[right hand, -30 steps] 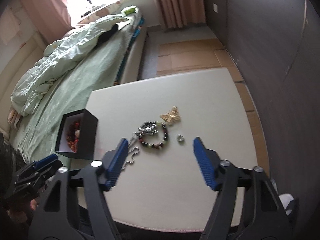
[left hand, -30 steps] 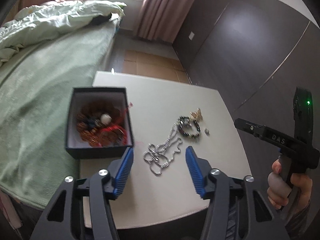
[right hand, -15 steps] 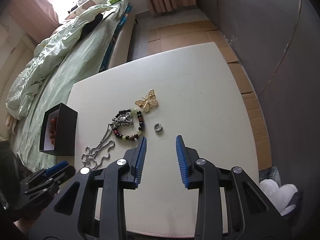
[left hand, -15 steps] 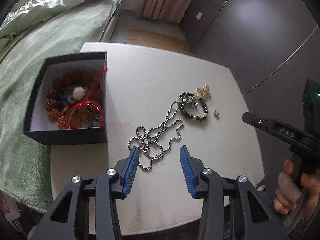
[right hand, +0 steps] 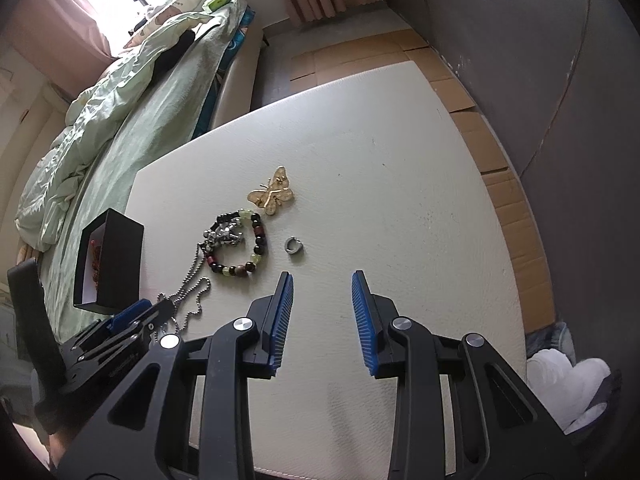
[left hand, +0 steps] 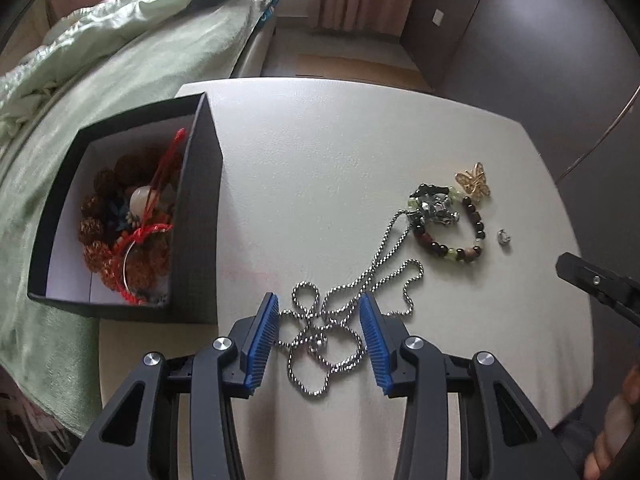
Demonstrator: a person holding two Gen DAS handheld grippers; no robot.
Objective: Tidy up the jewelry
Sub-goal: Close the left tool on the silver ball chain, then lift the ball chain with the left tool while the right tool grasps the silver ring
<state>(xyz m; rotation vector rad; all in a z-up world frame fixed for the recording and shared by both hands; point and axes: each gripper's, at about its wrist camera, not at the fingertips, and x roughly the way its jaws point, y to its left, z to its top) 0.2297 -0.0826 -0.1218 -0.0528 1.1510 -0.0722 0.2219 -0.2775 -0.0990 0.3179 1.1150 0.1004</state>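
Note:
A silver chain necklace (left hand: 348, 296) lies coiled on the white table (left hand: 320, 168). My left gripper (left hand: 319, 334) is open, its blue pads on either side of the chain's coils, low over the table. A black box (left hand: 192, 216) holding red and brown beads stands at the left. A beaded bracelet (left hand: 452, 224), a gold butterfly brooch (left hand: 474, 178) and a small ring (left hand: 503, 237) lie to the right. My right gripper (right hand: 322, 314) is open and empty, just short of the ring (right hand: 294, 245), with the bracelet (right hand: 240, 248) and brooch (right hand: 273, 196) beyond it.
A bed with a green quilt (right hand: 100, 120) runs along the table's left side. A dark wardrobe wall (right hand: 560, 80) stands at the right. Cardboard sheets (right hand: 500, 168) cover the floor beyond the table.
My left gripper has moved forward and down so that its pads now straddle the chain. My right gripper has opened a little wider and come nearer the ring.

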